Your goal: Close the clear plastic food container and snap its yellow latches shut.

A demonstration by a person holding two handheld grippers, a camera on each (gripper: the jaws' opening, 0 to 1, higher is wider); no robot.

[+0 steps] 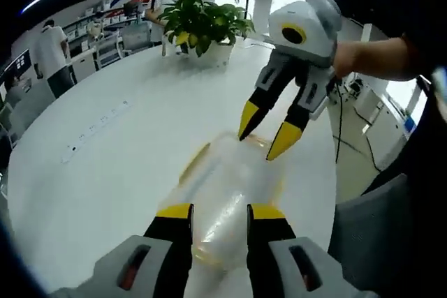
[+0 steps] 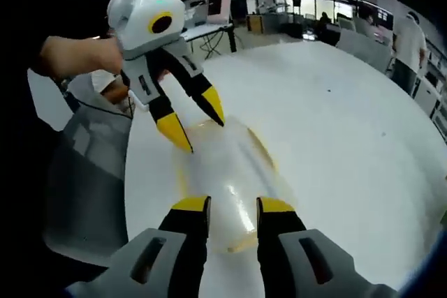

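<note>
Container [image 1: 227,193] near table edge [image 1: 334,193]; left hand-held gripper [image 1: 220,212] and right hand-held gripper [image 2: 232,205] both spread.

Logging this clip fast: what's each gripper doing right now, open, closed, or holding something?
Left gripper: open, holding nothing, jaws over the near end of the clear container.
Right gripper: open, holding nothing, jaws over its opposite end.
</note>
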